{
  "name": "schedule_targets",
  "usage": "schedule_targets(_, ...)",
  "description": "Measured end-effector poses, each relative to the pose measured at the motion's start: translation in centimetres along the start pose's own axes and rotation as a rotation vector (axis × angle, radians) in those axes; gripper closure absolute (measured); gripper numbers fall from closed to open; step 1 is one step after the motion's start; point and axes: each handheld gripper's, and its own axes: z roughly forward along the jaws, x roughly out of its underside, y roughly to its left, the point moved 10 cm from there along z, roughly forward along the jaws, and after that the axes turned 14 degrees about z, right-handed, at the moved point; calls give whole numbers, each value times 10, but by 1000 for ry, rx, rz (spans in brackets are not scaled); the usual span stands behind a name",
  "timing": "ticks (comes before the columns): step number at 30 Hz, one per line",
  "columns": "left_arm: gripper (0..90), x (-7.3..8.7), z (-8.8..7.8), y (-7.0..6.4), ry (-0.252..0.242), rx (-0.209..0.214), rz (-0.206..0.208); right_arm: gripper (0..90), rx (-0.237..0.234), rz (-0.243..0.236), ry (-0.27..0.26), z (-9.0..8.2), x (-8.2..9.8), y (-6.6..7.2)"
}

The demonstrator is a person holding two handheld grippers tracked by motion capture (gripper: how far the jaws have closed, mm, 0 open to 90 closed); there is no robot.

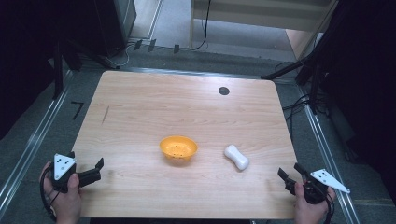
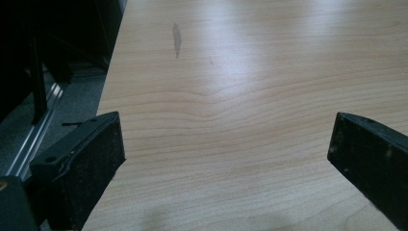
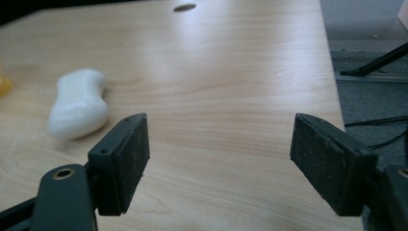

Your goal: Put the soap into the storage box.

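A bowl (image 1: pixel 178 149) sits on the surface (image 1: pixel 140 116) near its middle, toward the person's side, and a small bottle (image 1: pixel 236 157) lies on its side to the right of the bowl, apart from it. A round hole (image 1: pixel 223 91) is set in the surface near the far edge, behind the bottle. The left hand-held gripper (image 1: pixel 95 170) is at the near left corner and the right hand-held gripper (image 1: pixel 288 176) at the near right corner, just right of and nearer than the bottle.

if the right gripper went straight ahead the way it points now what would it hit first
Probably nothing: between the open jaws of the right gripper lies bare table. The white object sits left of that line, so it would likely be missed.
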Motion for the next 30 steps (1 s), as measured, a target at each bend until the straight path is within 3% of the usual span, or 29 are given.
schedule_targets(3, 0, 0, 0, 0, -1, 3, -4, 223, 23, -38, 34, 4, 4, 3)
schedule_targets(6, 0, 0, 0, 0, 0, 4, -8, 242, 30, -35, 47, 5, 5, 4)
schedule_targets(8, 0, 0, 0, 0, 3, 7, -9, 340, -8, -50, 107, 9, 10, 11)
schedule_targets(11, 0, 0, 1, 0, 7, 6, -6, 357, 7, -113, 192, 15, 11, 22)
schedule_targets(12, 0, 0, 1, 0, 7, 6, -6, 357, 7, -113, 192, 15, 11, 22)
schedule_targets(15, 0, 0, 1, -1, 9, 6, 1, 361, 20, -187, 313, 27, 13, 38)
schedule_targets(18, 0, 0, 1, 0, 9, 7, -3, 363, 25, -225, 375, 34, 16, 46)
schedule_targets(30, 0, 1, 1, 0, 12, 11, -7, 356, 35, -322, 547, 49, 10, 70)
